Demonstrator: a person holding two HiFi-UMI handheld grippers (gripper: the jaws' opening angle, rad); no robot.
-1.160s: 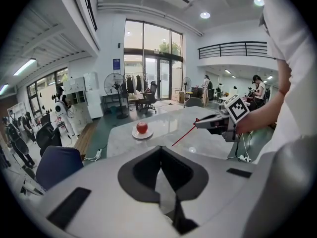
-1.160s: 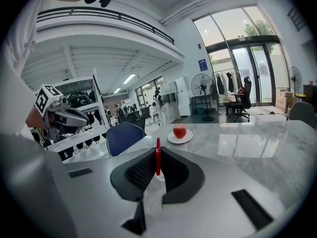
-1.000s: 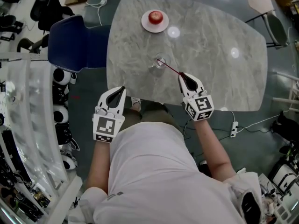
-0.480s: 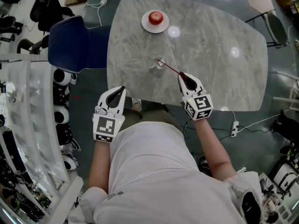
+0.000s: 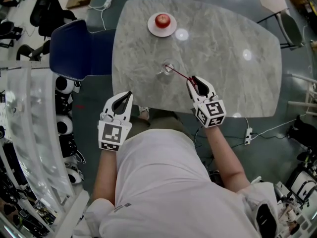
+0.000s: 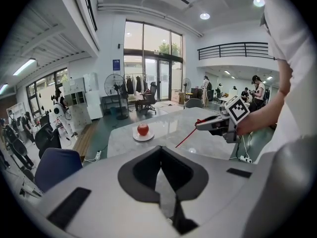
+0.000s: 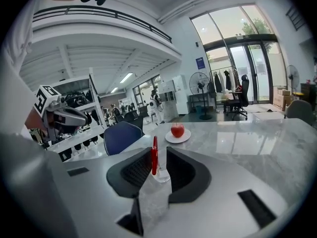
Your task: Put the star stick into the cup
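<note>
A clear glass cup [image 5: 168, 67] stands near the front middle of the marble table [image 5: 228, 78]. A thin red star stick [image 5: 181, 75] slants from the cup's mouth to my right gripper [image 5: 192, 81], which is shut on its upper end. The stick [image 7: 154, 155] stands between the jaws in the right gripper view, with the cup [image 7: 161, 173] just behind it. In the left gripper view the stick [image 6: 187, 137] slants down from the right gripper [image 6: 199, 126]. My left gripper [image 5: 129, 95] hangs shut and empty off the table's front left edge.
A red apple [image 5: 162, 19] sits on a white plate [image 5: 153, 29] at the table's far side. A blue chair [image 5: 79, 46] stands at the table's left. White shelving [image 5: 29, 133] runs along the left, and cables with a power strip [image 5: 248, 135] lie on the floor at right.
The right gripper has edged slightly toward the cup with the stick. The left gripper has not moved.
</note>
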